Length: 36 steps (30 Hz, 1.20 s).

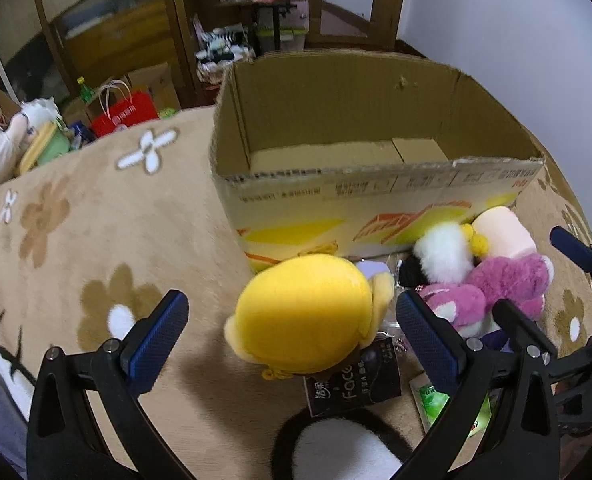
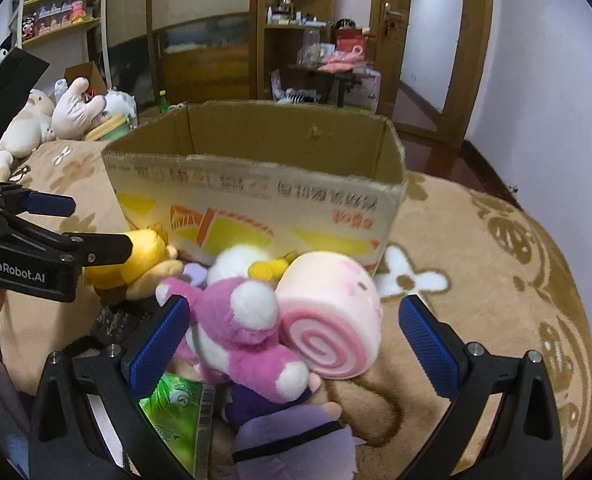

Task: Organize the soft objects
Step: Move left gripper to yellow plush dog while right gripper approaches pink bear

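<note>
A: Where do things stand?

B: The cardboard box [image 1: 376,152] sits open on the flower-patterned blanket [image 1: 96,240], and it looks bare inside. The soft toys are heaped on the blanket against the box's near wall. Both tools have their jaws spread wide and grip nothing.

A: So which toy goes first?

B: The left gripper [image 1: 292,344] frames the yellow plush [image 1: 304,312], which lies near the box's near-left corner. I judge that to be the pick in hand. The right gripper [image 2: 292,344] frames the pink bear [image 2: 240,332] and the pink swirl roll [image 2: 332,320], which touch each other.

A: Any tips for the yellow one?

B: Centre the pads on its round body, not on the small ear at its side. It rests on a dark packet [image 1: 352,380], so close above that, or the packet may lift too. Squeeze firmly; plush gives. Then clear the box's near rim before letting go.

A: And the right side?

B: Choose 1 toy, not 2, or the roll may slip out.
</note>
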### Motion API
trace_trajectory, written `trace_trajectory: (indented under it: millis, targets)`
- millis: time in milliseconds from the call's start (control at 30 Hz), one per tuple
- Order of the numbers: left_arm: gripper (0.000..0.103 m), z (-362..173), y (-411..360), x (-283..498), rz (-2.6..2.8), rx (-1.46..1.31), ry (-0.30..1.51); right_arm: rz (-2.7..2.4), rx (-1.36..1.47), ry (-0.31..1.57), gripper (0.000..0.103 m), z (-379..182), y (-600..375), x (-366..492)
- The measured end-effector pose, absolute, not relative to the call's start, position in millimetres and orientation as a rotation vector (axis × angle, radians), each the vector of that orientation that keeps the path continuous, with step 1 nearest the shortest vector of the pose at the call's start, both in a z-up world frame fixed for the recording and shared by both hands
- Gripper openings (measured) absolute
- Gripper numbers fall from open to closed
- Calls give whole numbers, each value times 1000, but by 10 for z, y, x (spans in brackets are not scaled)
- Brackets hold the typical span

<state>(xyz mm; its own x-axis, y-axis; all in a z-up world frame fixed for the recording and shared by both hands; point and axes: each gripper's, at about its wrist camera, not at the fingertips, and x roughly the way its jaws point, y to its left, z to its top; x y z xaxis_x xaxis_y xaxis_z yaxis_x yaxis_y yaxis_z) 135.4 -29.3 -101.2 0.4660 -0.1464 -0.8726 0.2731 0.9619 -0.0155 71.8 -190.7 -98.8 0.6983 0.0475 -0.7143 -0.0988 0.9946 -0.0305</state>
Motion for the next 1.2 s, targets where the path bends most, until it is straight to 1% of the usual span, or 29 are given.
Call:
trace_trajectory:
  millis: [533, 667, 800, 967, 1033, 1067, 1100, 1200]
  targets:
    - [102, -1409, -280, 1512, -300, 66, 1183, 87, -145, 850, 103, -1202, -1701, 790]
    - [102, -1446, -313, 1498, -306, 91, 1179, 87, -148, 852, 103, -1200, -1711, 796]
    - [98, -1468, -375, 1492, -319, 115, 1178, 87, -150, 853, 103, -1191, -1724, 780]
    - [97, -1484, -399, 1491, -320, 113, 1183, 89, -155, 852, 103, -1189, -1733, 767]
    - [93, -1497, -398, 1497, -313, 102, 1189, 86, -161, 853, 103, -1186, -1724, 749]
    - [92, -1503, -390, 1504, -311, 98, 1194, 84, -164, 853, 102, -1183, -1726, 741]
    - [90, -1510, -375, 1508, -309, 94, 1199, 87, -167, 855, 99, -1185, -1717, 731]
    - [88, -1510, -316, 1516, -306, 77, 1202, 92, -171, 857, 95, -1177, -1719, 711]
